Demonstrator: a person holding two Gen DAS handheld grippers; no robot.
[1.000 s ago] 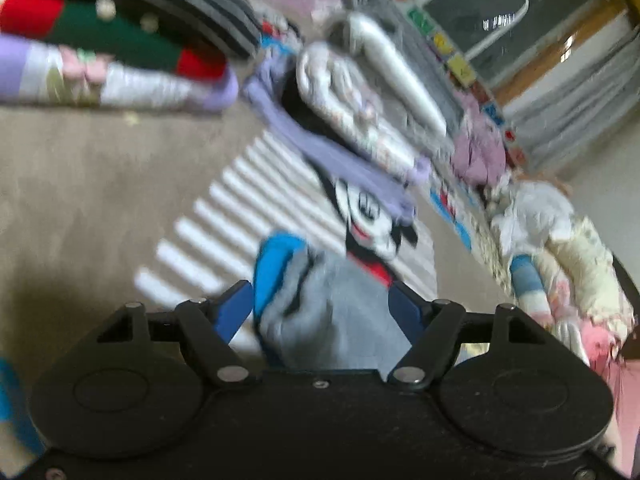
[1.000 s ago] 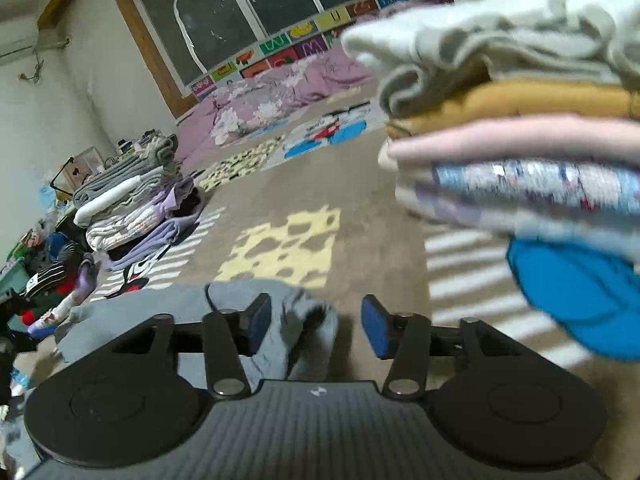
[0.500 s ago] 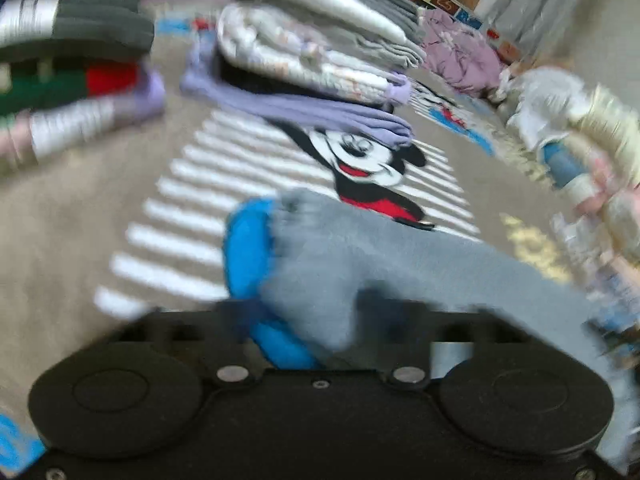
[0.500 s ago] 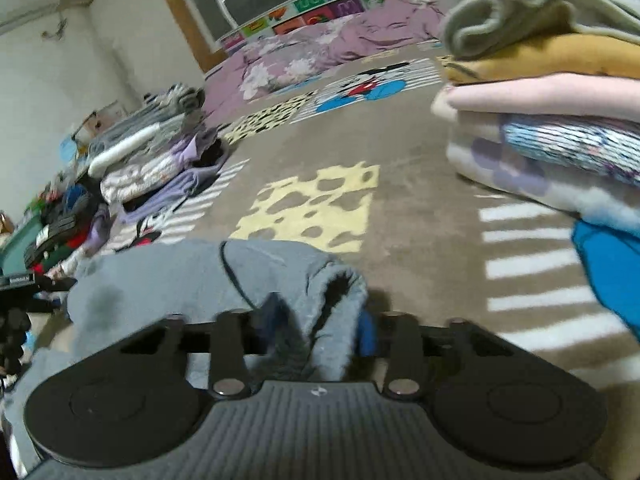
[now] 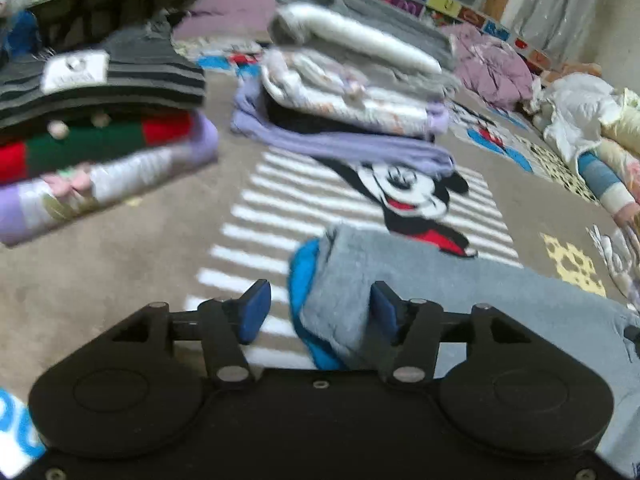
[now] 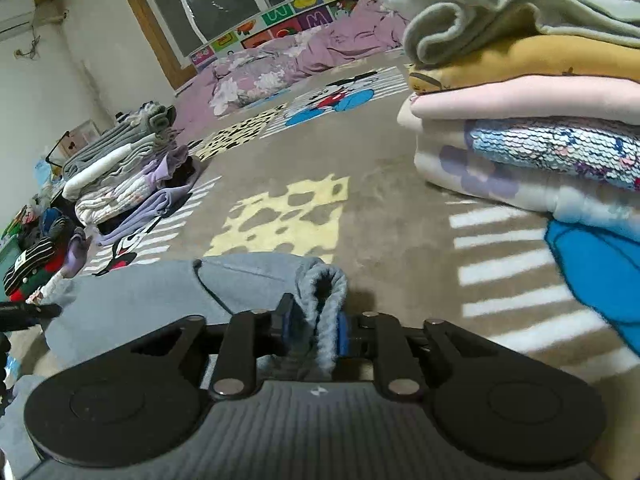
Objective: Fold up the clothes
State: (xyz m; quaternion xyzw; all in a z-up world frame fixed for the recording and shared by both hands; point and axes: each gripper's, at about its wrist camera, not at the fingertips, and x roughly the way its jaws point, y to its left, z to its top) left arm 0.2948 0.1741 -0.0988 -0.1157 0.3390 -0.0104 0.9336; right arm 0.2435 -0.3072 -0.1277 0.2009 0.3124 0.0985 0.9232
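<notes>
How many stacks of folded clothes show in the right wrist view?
3. One tall stack at upper right, one grey-and-lavender stack at mid left, one striped dark stack at far left edge. Others may sit outside the frame.

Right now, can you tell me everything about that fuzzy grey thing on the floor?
The grey garment looks like soft fleece, with a bright blue inner layer showing at one end. It lies stretched across the patterned carpet. The right hand-held gripper is shut on a folded edge; the left hand-held gripper is open around the other end.
</notes>
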